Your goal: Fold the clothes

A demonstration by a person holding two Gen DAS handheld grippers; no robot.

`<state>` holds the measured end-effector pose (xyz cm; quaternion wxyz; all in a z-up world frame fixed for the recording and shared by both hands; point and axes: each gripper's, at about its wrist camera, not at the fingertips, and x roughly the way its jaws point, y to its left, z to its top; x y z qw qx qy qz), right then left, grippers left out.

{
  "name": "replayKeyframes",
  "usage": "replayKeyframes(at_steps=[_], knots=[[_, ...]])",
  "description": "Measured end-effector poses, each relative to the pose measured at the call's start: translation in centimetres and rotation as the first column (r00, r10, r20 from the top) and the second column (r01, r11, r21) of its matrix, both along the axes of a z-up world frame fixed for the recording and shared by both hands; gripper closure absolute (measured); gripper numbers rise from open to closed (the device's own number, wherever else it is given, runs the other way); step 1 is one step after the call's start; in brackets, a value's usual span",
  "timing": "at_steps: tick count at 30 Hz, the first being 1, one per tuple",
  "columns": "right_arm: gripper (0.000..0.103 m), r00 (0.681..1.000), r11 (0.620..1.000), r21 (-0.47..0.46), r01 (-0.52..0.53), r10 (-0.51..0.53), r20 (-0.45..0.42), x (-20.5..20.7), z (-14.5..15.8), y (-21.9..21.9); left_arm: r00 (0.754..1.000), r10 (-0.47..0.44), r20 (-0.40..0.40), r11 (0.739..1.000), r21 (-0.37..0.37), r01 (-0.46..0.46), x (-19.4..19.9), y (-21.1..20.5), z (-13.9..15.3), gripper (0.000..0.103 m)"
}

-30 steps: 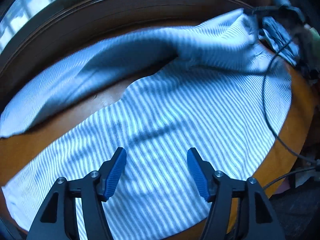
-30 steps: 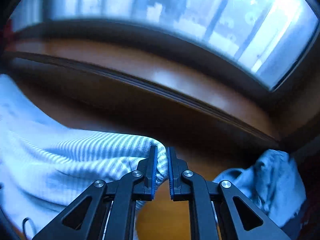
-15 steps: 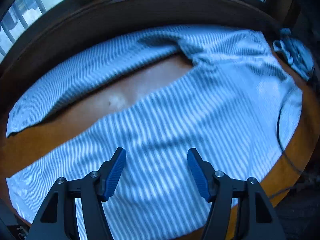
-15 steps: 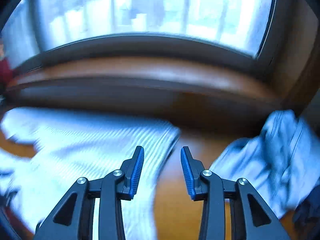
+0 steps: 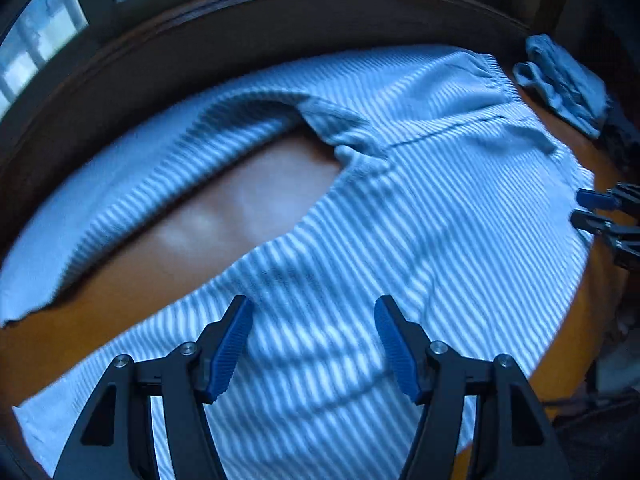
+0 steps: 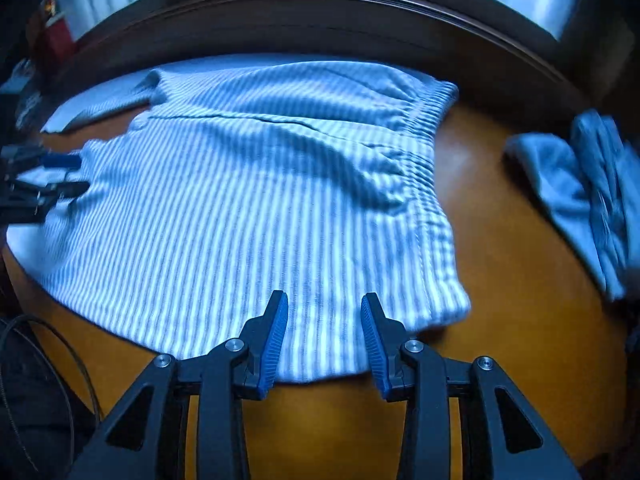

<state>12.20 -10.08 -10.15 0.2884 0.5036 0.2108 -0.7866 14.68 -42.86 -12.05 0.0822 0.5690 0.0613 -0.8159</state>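
Blue-and-white striped trousers (image 5: 400,208) lie spread flat on the wooden table (image 5: 248,204), their two legs forking apart toward the left in the left wrist view. The elastic waistband (image 6: 424,148) lies at the right end in the right wrist view. My left gripper (image 5: 312,340) hovers open over the near leg with nothing between its blue pads. My right gripper (image 6: 324,336) hovers open above the near edge of the trousers (image 6: 240,200) by the waistband, holding nothing. Each gripper shows at the edge of the other's view: right gripper (image 5: 588,210), left gripper (image 6: 68,174).
A crumpled pale blue garment (image 6: 592,196) lies on the table right of the trousers, also far right in the left wrist view as the blue garment (image 5: 568,88). A dark window frame (image 6: 320,12) runs behind the table. A black cable (image 6: 44,360) loops off the near left edge.
My right gripper let go of the waistband corner, opened, and pulled back to the near edge. The trousers settled flat. My left gripper stayed open over the leg.
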Motion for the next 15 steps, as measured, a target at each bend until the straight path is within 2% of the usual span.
replayKeyframes(at_steps=[8,11,12,13,15], knots=[[0.065,0.994,0.993,0.046,0.106,-0.107,0.023,0.7,0.3,3.6,0.985,-0.173,0.025,0.985,0.010,0.173,1.4,4.2,0.8,0.041],[0.065,0.987,0.981,0.115,0.158,-0.159,-0.001,0.4,1.0,3.5,0.982,-0.186,0.002,0.982,0.030,0.186,1.7,3.5,2.8,0.041],[0.065,0.985,0.979,0.117,0.170,-0.167,-0.033,0.5,1.9,3.0,0.983,-0.185,-0.017,0.982,0.025,0.185,1.8,2.9,3.9,0.041],[0.065,0.986,0.982,0.095,0.164,-0.159,-0.055,0.7,2.9,2.5,0.984,-0.174,-0.042,0.985,0.006,0.174,2.0,1.8,5.0,0.041],[0.065,0.987,0.992,-0.008,0.125,-0.125,-0.103,1.2,5.7,0.2,0.987,-0.136,-0.092,0.990,-0.047,0.132,2.7,-0.6,7.3,0.041]])
